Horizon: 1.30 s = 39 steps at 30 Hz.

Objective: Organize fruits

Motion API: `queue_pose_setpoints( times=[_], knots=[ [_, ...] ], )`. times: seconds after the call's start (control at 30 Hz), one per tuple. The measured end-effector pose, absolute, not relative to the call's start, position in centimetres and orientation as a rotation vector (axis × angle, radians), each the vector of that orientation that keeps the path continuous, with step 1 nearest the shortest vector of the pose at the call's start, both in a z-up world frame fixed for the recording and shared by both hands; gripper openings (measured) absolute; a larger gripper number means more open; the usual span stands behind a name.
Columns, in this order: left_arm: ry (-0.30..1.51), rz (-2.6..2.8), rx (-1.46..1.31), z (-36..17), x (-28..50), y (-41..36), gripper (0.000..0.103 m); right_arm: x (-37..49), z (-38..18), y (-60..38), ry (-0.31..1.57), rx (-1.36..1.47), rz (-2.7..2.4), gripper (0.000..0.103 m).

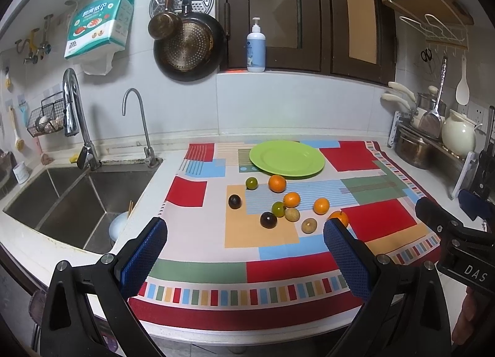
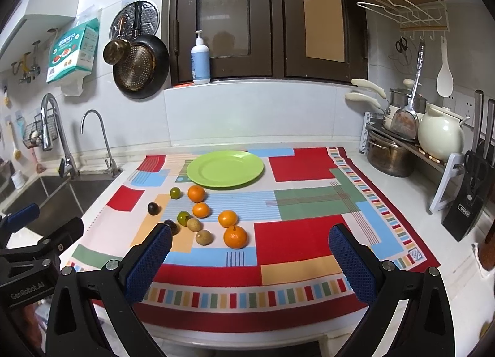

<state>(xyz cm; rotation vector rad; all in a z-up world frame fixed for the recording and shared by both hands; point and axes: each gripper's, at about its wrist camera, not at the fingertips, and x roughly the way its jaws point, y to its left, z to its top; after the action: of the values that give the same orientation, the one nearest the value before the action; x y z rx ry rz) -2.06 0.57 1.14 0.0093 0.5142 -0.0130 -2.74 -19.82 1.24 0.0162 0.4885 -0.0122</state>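
- Green plate (image 2: pixel 225 173) sits bare at the far side of the patterned cloth (image 2: pixel 309 233), well ahead of both tongs — prob. meant as the drop spot, since it's clear and the fruit is loose just in front of it.
- Fruit all on the cloth btw plate and tongs: four oranges, nearest one (image 2: pixel 235 237) w/ a stem; two green ones, two dark ones, two brownish ones in the cluster.
- Left tongs (image 1: pixel 244 245) spread wide, nothing btw the pads, held above the near edge of the desk (image 1: pixel 173 168), pointed at the cluster.
- Right tongs (image 2: pixel 250 252) also spread wide & empty, hovering low; stemmed orange just ahead, a bit left of centre.
- Looks like sorting hasn't begun.
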Motion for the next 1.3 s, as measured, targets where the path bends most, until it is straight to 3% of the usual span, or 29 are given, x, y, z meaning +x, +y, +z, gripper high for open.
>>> queue_pose_setpoints(
  times=[1.3],
  knots=[
    [0.526,-0.038,0.013,0.5,-0.8,0.4,0.103,-1.9,0.8,-19.5,0.499,0.022,0.002,0.102]
  ],
)
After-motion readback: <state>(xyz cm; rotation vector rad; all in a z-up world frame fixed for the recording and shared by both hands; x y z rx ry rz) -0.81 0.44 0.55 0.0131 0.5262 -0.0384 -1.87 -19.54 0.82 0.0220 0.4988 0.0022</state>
